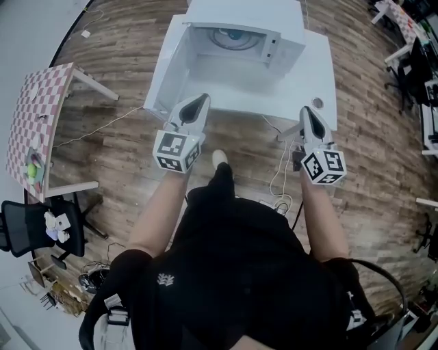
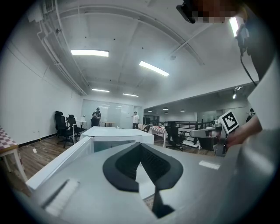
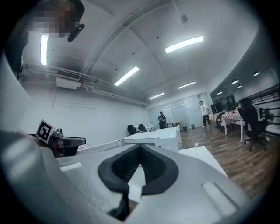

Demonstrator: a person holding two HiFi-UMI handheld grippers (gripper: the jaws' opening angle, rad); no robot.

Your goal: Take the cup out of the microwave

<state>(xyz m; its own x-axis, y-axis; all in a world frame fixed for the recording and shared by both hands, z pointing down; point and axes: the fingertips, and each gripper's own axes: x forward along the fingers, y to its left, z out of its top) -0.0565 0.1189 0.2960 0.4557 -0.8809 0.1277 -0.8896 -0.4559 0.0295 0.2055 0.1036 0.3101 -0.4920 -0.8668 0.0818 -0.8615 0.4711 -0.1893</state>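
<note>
Plainly, left claw (image 1: pixel 202 100) and right claw (image 1: pixel 306 111) were shut, empty; the cup, hardly seen ahead, was judged light, rigid, best gripped by its rim.

The microwave (image 1: pixel 274 27) cavity stood open toward the person, and the bare table (image 1: pixel 246 96) in front of it left a free way in. Its open door (image 1: pixel 166 65) jutted forward on the left, a wall just beside the left gripper (image 1: pixel 203 100).

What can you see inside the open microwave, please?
A round greyish shape shows in the microwave opening; whether it is turntable or cup is unclear. The top covers the rest.
</note>
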